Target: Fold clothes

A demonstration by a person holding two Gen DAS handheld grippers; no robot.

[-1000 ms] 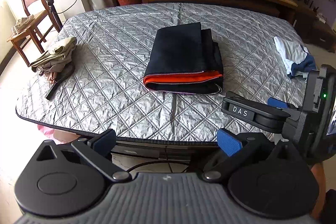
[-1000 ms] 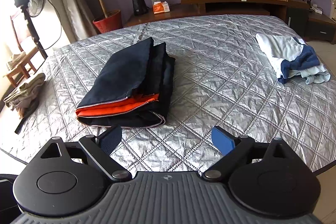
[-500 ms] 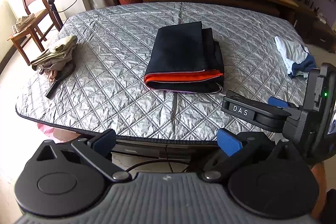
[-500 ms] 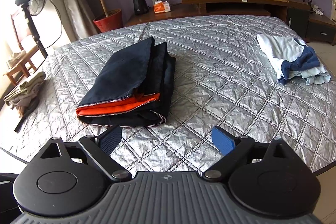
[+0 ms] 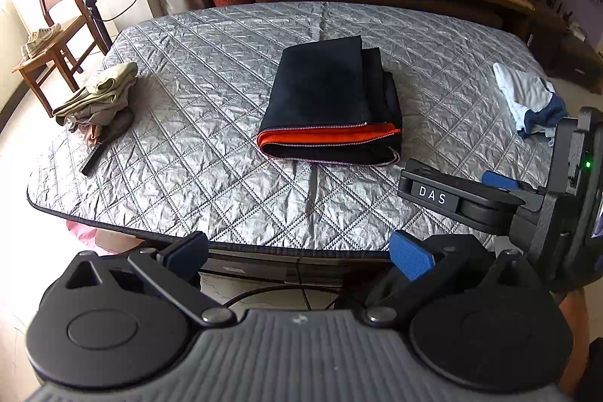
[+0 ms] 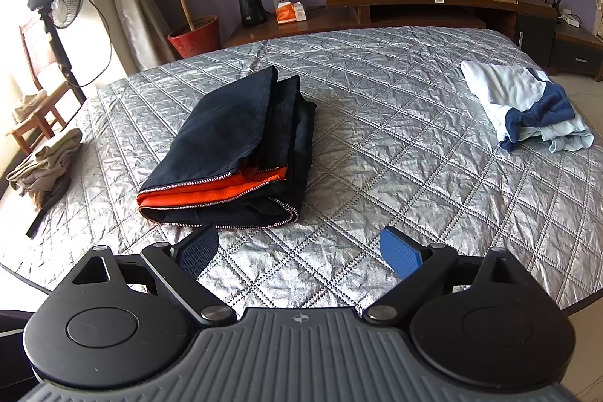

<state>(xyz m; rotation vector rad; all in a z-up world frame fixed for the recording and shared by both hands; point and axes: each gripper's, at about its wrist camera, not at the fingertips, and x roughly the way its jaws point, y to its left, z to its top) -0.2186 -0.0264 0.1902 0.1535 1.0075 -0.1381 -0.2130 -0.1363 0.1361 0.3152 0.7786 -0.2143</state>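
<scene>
A dark navy jacket [image 5: 331,100] [image 6: 241,145] with orange lining and a zipper lies folded in the middle of the silver quilted table [image 5: 211,153] [image 6: 377,145]. My left gripper [image 5: 297,253] is open and held off the table's near edge, well short of the jacket. My right gripper [image 6: 297,251] is open just above the quilt, its left pad close to the jacket's near hem without touching it. In the left wrist view the right gripper's body [image 5: 527,198] shows at the right side. Nothing is between either pair of fingers.
A crumpled beige garment [image 5: 98,97] [image 6: 45,157] lies at the table's left edge, a light-blue and navy one [image 5: 527,100] [image 6: 527,104] at the right. Beyond stand a wooden chair [image 5: 49,40], a fan [image 6: 60,2], a red plant pot [image 6: 196,36] and a TV stand [image 6: 426,2].
Both views have drifted slightly; the jacket sits a touch lower and closer in frame. Both grippers stay open and the clothes have not moved.
</scene>
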